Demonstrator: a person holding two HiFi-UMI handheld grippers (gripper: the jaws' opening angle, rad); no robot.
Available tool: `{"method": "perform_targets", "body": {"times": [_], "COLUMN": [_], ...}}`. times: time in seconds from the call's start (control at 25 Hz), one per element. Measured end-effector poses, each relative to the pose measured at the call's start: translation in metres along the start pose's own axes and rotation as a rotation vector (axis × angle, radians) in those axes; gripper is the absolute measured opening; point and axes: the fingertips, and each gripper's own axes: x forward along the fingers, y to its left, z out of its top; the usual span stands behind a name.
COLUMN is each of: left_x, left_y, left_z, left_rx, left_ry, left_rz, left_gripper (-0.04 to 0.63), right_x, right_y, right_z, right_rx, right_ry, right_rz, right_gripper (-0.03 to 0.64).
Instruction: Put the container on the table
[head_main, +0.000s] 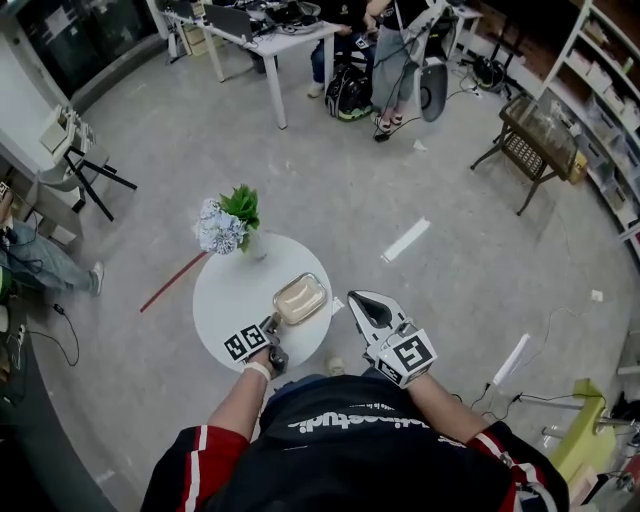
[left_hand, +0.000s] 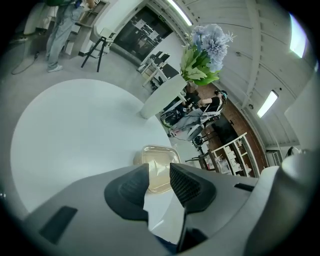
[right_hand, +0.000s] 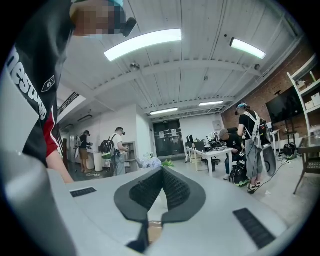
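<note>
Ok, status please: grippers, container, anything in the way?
Left hand-held gripper open, empty, near container. Right hand-held gripper shut, empty. Container on table, near edge. Flowers stand apart, nothing blocks.

The round white worktop bears a clear rectangular plastic container tinted beige and pale blue flowers with green leaves. The grey left gripper and grey right gripper have black ribbed pads and black-and-white square markers.

We wear a black shirt with white lettering and red, white-striped sleeves. Our left gripper and right gripper are grey, with black ribbed pads and black-and-white marker cubes.
</note>
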Motion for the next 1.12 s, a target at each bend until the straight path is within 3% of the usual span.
{"method": "perform_targets", "body": {"times": [0.4,0.76,1.12], "left_x": [-0.034,-0.077,-0.107], "left_y": [-0.018,-0.030,-0.047], "left_z": [0.009,0.024,0.037], "left_rx": [0.079,0.145,0.283], "left_ry": [0.004,-0.022,-0.047], "left_rz": [-0.068,-0.134,-0.196], "left_gripper": [0.138,0.138,0.138], "right_x": [-0.002,0.005,0.005], "right_y": [0.019,0.063,0.087], "right_z": [0.009,0.023,0.030], "right_rx": [0.043,0.037,0.033], "right_ry": [-0.030,-0.053,-0.066], "right_rz": [-0.079,-0.079,-0.096], "right_gripper": [0.003,0.003,0.003]}}
